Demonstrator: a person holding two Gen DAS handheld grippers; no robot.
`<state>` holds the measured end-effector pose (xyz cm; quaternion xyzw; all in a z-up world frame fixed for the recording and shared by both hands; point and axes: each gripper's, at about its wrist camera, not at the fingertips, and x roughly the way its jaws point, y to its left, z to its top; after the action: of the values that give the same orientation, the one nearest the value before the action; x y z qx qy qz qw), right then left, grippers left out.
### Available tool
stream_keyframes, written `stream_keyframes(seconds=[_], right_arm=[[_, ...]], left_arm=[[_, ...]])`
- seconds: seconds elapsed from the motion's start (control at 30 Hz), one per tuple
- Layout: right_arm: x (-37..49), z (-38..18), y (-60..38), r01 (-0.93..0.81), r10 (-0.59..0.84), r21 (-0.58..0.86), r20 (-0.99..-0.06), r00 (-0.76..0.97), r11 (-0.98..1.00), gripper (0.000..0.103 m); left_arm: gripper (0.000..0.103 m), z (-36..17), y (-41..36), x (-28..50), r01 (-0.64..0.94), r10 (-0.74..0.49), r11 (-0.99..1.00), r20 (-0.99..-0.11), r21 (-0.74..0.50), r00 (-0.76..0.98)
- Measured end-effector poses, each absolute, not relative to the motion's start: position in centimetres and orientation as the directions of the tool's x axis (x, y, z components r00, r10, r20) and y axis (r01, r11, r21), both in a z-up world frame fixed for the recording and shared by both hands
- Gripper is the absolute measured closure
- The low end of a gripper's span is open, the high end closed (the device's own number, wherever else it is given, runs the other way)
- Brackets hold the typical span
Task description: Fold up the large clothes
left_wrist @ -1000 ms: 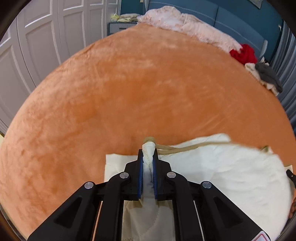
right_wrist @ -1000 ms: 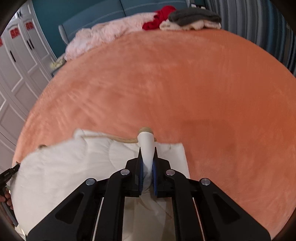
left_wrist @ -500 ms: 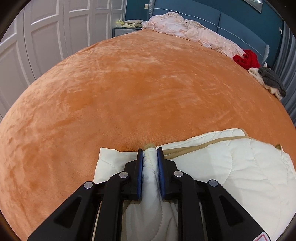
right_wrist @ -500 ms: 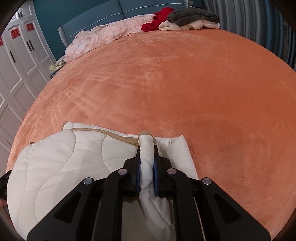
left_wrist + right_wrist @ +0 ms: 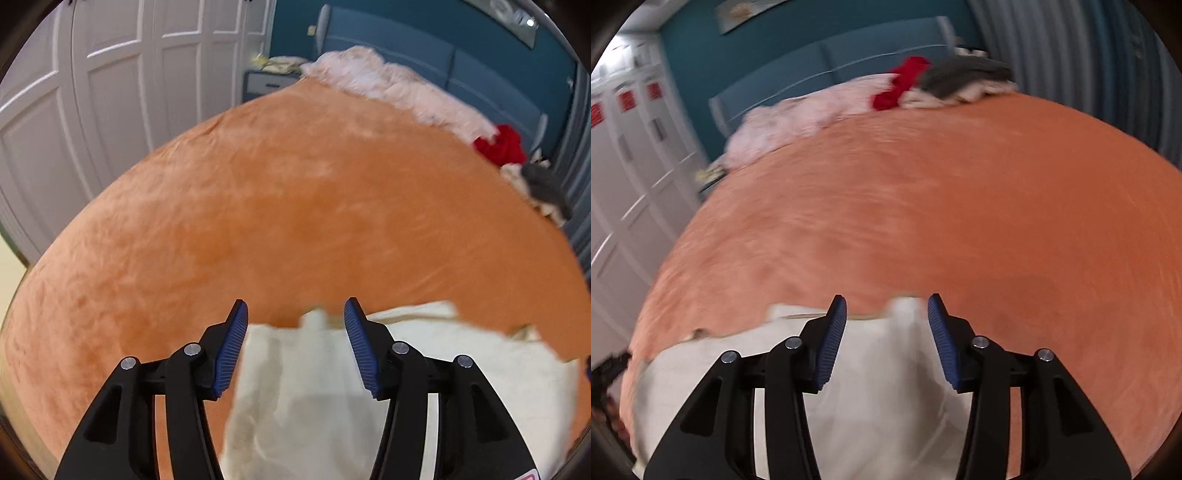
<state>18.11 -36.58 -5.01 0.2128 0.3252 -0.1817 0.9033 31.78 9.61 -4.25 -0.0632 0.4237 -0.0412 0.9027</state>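
Two hand-held grippers, left (image 5: 296,312) and right (image 5: 887,308), just parted, cream garment (image 5: 295,387) loose below.

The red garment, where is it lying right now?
The red garment lies at the far end of the orange bed by the blue headboard, between a pink blanket and a grey garment.

Cream quilted garment (image 5: 317,387); orange bedspread (image 5: 295,206) (plush); blue ribbed fingers (image 5: 231,354).
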Motion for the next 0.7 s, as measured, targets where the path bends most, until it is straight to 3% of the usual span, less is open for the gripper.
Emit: stream_keyframes(seconds=[0.17, 0.3, 0.37, 0.47, 0.7], right_arm=[[23.3, -4.3, -29.1, 0.246, 0.024, 0.282, -0.702, 0.712, 0.927, 0.078], [26.2, -6.1, -25.3, 0.166, 0.091, 0.263, -0.747, 0.659, 0.950, 0.093], [27.3, -7.5, -24.6, 0.167, 0.105, 0.263, -0.775, 0.623, 0.950, 0.095], [28.1, -9.9, -24.1, 0.175, 0.113, 0.256, -0.812, 0.573, 0.951, 0.098], [28.3, -13.7, -25.0, 0.210, 0.149, 0.314, -0.814, 0.561, 0.926, 0.103]], left_arm=[[0.050, -1.3, 2.1, 30.9, 0.209, -0.294, 0.956, -0.727, -0.208, 0.621], [0.051, -3.7, -4.8, 30.2, 0.342, -0.341, 0.925, -0.766, -0.169, 0.545], [0.053, -5.7, -6.6, 30.6, 0.360, -0.338, 0.919, -0.793, -0.162, 0.506], [0.071, -9.0, -8.2, 31.2, 0.364, -0.306, 0.921, -0.835, -0.139, 0.457], [0.071, -12.7, -8.2, 31.2, 0.345, -0.292, 0.929, -0.834, -0.132, 0.468]])
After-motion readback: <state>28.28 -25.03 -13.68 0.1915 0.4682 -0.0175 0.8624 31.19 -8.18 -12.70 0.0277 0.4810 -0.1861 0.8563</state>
